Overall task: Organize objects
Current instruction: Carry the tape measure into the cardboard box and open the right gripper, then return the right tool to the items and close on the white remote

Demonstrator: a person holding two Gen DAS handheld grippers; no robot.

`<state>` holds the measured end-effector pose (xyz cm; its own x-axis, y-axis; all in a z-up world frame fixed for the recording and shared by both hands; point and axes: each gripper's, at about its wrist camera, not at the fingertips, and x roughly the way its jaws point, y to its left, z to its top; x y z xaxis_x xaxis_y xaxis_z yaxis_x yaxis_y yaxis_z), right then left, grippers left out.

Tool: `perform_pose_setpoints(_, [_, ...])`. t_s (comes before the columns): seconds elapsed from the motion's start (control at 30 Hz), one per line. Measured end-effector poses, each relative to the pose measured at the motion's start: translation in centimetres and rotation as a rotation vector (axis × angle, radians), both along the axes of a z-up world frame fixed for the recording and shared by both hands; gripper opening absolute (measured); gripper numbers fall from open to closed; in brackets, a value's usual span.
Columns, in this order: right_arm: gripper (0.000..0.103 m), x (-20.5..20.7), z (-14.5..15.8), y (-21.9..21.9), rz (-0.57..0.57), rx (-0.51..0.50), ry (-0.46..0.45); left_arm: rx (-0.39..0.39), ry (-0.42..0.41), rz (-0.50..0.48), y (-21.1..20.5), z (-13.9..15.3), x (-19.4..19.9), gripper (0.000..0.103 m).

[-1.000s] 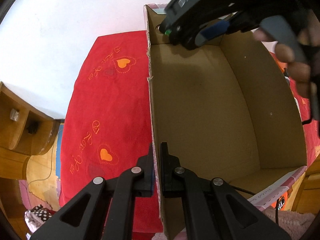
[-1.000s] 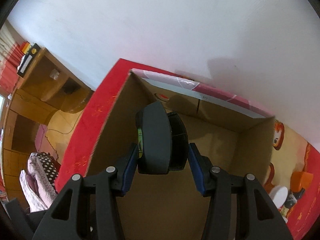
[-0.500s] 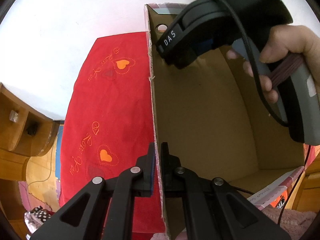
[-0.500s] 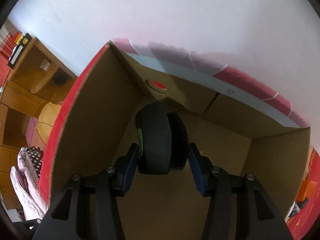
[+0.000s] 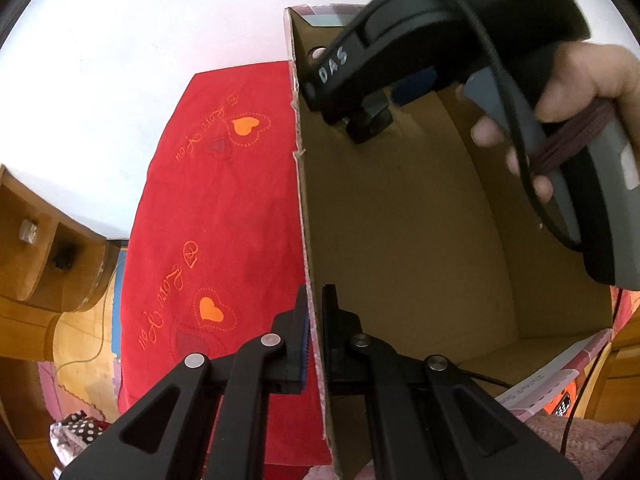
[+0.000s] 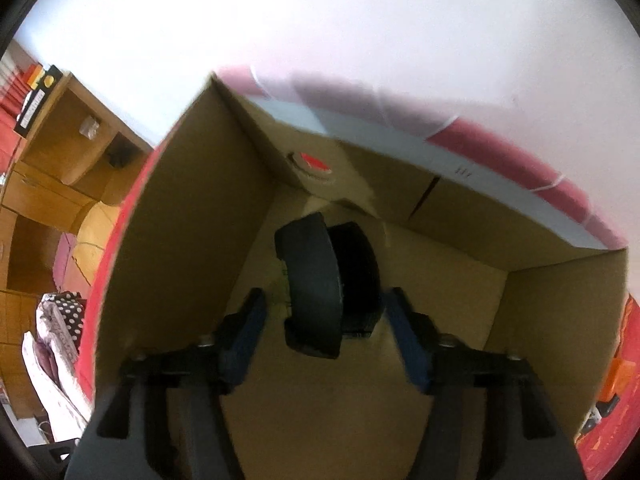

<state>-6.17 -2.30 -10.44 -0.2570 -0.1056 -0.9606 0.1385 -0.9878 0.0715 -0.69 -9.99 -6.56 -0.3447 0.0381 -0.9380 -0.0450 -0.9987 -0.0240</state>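
A brown cardboard box (image 5: 400,220) stands open on a red cloth. My left gripper (image 5: 316,320) is shut on the box's left wall (image 5: 314,320), one finger each side. My right gripper (image 6: 322,320) is inside the box (image 6: 192,240) with its jaws spread apart. A black rounded device (image 6: 316,280) sits between the fingers, free of the pads, near the box's far corner. In the left wrist view the right gripper (image 5: 368,116) reaches down into the box with the black device (image 5: 370,120) at its tip.
The red cloth with orange hearts (image 5: 220,220) covers the surface left of the box. Wooden shelves (image 5: 36,248) stand at the far left. A white wall is behind. An orange object (image 6: 616,376) lies right of the box.
My right gripper moved down into the box and opened, letting go of the black device. My left gripper stayed clamped on the box wall.
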Motion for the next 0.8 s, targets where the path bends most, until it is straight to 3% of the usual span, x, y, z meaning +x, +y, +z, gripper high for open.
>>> perform_pose_setpoints(0.07, [0.074, 0.2, 0.9, 0.4, -0.006, 0.004, 0.024, 0.0, 0.001, 0.001, 0.0, 0.0, 0.1, 0.005])
perform_pose_setpoints(0.5, [0.075, 5.3, 10.2, 5.0, -0.009, -0.171, 0.184, 0.008, -0.004, 0.004, -0.1, -0.1, 0.4, 0.005])
perform_pose_setpoints(0.67, [0.075, 9.4, 11.4, 5.7, -0.036, -0.153, 0.239, 0.008, -0.006, 0.004, -0.1, -0.1, 0.4, 0.005])
perform_pose_setpoints(0.8, [0.075, 12.4, 11.1, 8.8, -0.111, -0.13, 0.237, 0.008, -0.006, 0.002, -0.1, -0.1, 0.5, 0.005])
